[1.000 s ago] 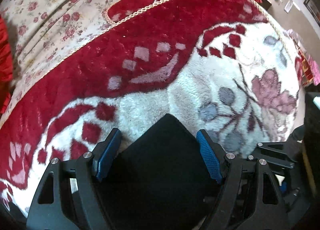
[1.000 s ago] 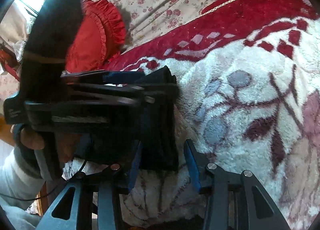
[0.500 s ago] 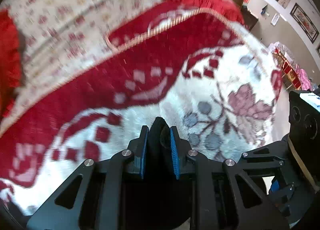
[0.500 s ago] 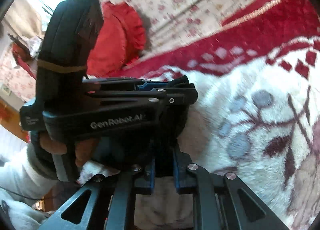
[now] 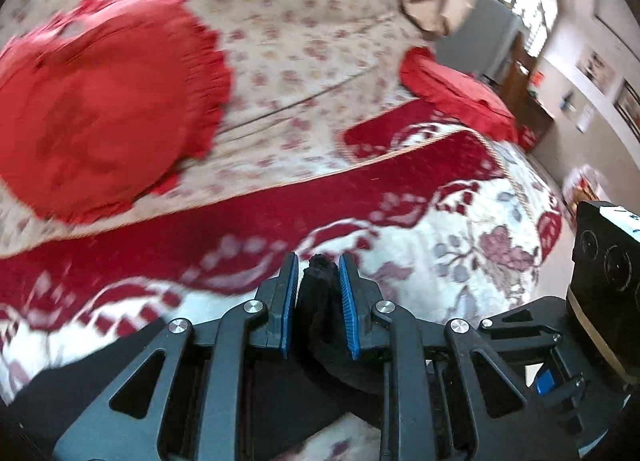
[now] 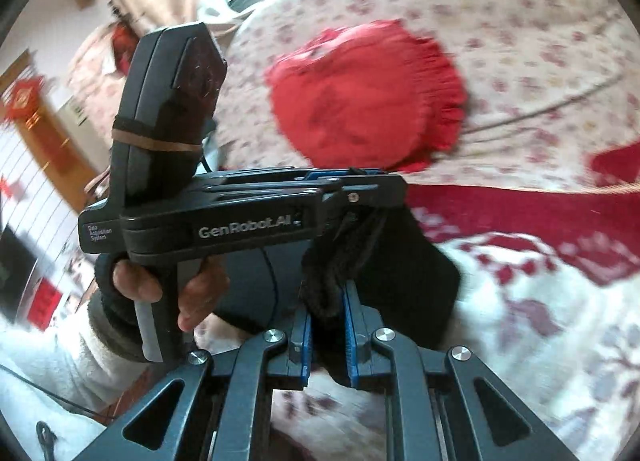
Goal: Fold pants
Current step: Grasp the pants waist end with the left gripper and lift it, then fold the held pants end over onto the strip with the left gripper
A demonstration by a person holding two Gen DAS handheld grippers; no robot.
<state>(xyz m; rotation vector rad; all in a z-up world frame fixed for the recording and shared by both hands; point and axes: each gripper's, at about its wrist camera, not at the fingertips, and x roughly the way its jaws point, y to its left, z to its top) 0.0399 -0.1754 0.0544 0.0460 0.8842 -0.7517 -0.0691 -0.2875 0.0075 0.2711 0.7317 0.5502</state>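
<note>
The black pants (image 5: 320,325) are bunched between the blue pads of my left gripper (image 5: 318,273), which is shut on them and held above the bed. In the right wrist view my right gripper (image 6: 326,313) is shut on another part of the black pants (image 6: 416,281). The left gripper (image 6: 360,191) shows there from the side, just above and left of the right one, gripping the same fabric. The cloth hangs between both, lifted off the blanket.
A fleecy red and white flowered blanket (image 5: 460,261) covers the bed. A round red frilled cushion (image 5: 100,109) leans on a flowered cover (image 5: 300,41) behind it. A second red cushion (image 5: 452,89) lies far right. A room wall with pictures shows at the right.
Both grippers have closed on the black pants and lifted them up off the blanket. The views have tilted up toward the red cushion and headboard side.
</note>
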